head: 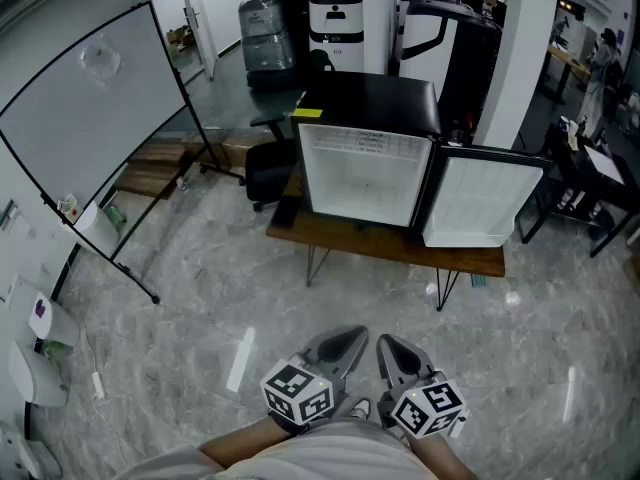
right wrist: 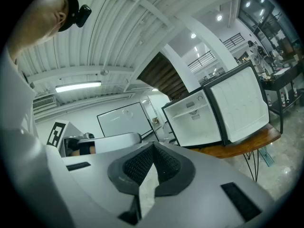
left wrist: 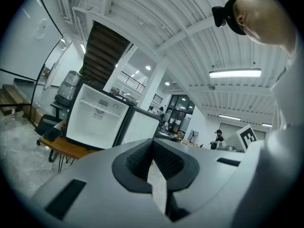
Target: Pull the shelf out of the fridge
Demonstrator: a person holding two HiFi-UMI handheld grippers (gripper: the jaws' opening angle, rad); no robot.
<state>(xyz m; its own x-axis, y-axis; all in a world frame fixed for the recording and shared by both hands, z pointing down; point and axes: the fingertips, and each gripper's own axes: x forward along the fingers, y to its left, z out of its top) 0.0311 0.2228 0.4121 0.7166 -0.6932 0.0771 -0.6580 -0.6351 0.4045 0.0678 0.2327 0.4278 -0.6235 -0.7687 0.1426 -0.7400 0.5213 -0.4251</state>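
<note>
Floor (head: 200, 298) of grey marbled stone spreads out in front of the fridge (head: 365, 173) and reaches down to the person's feet. A big whiteboard (head: 90, 98) on a black stand leans well off to the left of the fridge. Under the fridge is a low wooden table (head: 470, 258) on thin black legs, which carries it clear of the floor.

The fridge is a small black box with a white inside. Its door (head: 480, 203) is swung fully open to the right and shows a white inner face. A black office chair (head: 268, 168) stands just beside the fridge on its left.

The shelf (left wrist: 99, 107) is in place inside the fridge, a thin white line running across the upper part of the white cavity.

Both grippers are well apart from the fridge, low down near the person's body, with open floor between them and it. The left gripper (head: 350, 340) has its jaws clenched together, ribbed pads meeting with nothing between them. The right gripper (head: 390, 348) sits just beside it, also clenched tight and empty. Each one's own view looks along the closed jaws towards the open fridge.
</note>
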